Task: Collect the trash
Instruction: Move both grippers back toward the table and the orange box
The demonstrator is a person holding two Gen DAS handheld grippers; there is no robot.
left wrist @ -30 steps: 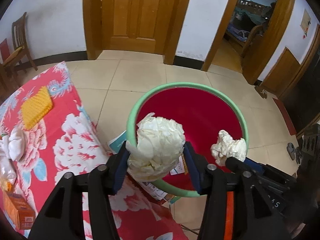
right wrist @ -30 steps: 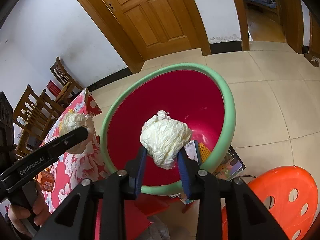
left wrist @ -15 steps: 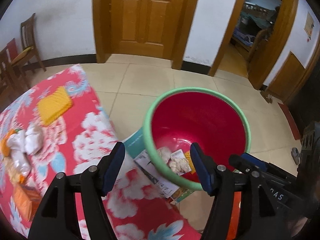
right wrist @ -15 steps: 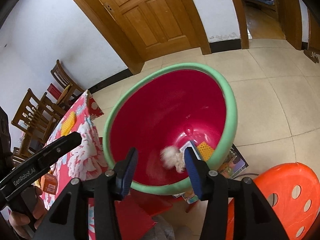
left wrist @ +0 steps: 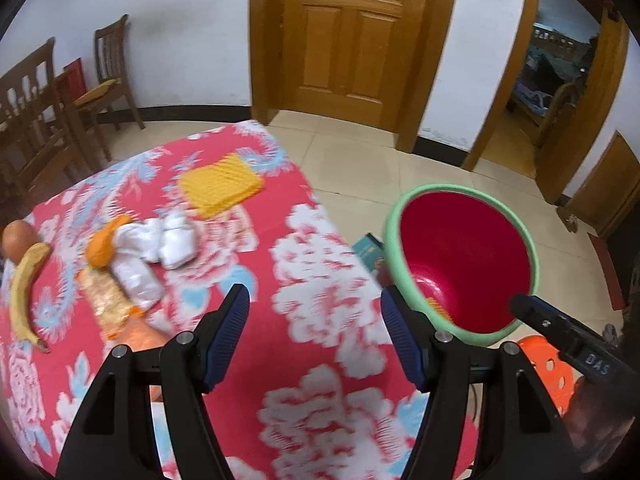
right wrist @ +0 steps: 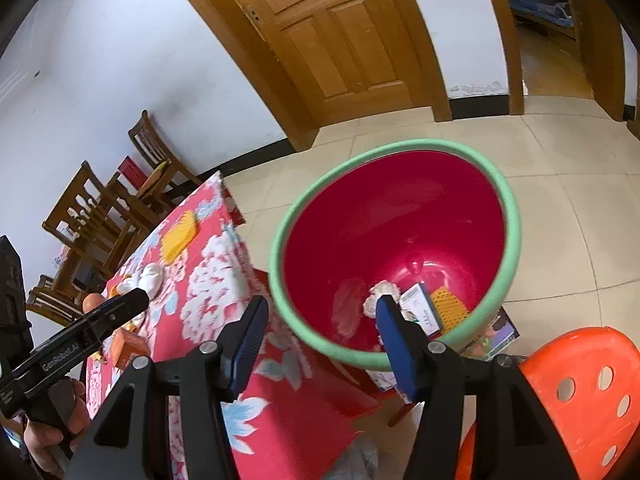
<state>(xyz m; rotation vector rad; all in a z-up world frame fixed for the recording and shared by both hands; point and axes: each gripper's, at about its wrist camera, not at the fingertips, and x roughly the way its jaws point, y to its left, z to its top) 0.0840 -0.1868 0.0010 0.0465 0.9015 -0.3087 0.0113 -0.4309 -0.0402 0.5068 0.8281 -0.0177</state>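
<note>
The red bin with a green rim point(left wrist: 532, 240) point(right wrist: 514, 236) stands on the floor beside the table. White paper wads point(right wrist: 384, 290), a small card and an orange mesh piece point(right wrist: 450, 304) lie in its bottom. My left gripper point(left wrist: 314, 312) is open and empty above the red floral tablecloth point(left wrist: 320, 280). My right gripper point(right wrist: 320, 320) is open and empty over the bin's near rim. On the table lie white wads point(left wrist: 176, 240), orange peel point(left wrist: 104, 244), a plastic wrapper point(left wrist: 106, 296), a banana point(left wrist: 24, 284) and a yellow cloth point(left wrist: 220, 188).
An orange plastic stool point(right wrist: 576, 396) stands at the lower right beside the bin. Booklets point(right wrist: 496, 336) lie on the floor under the bin. Wooden chairs point(left wrist: 36, 120) stand behind the table. An orange box point(right wrist: 128, 346) and an egg-like object point(left wrist: 18, 236) sit on the table.
Both grippers opened and dropped their white paper wads into the bin. The left gripper then swung left over the table. The right gripper drew back slightly and opened wider.
</note>
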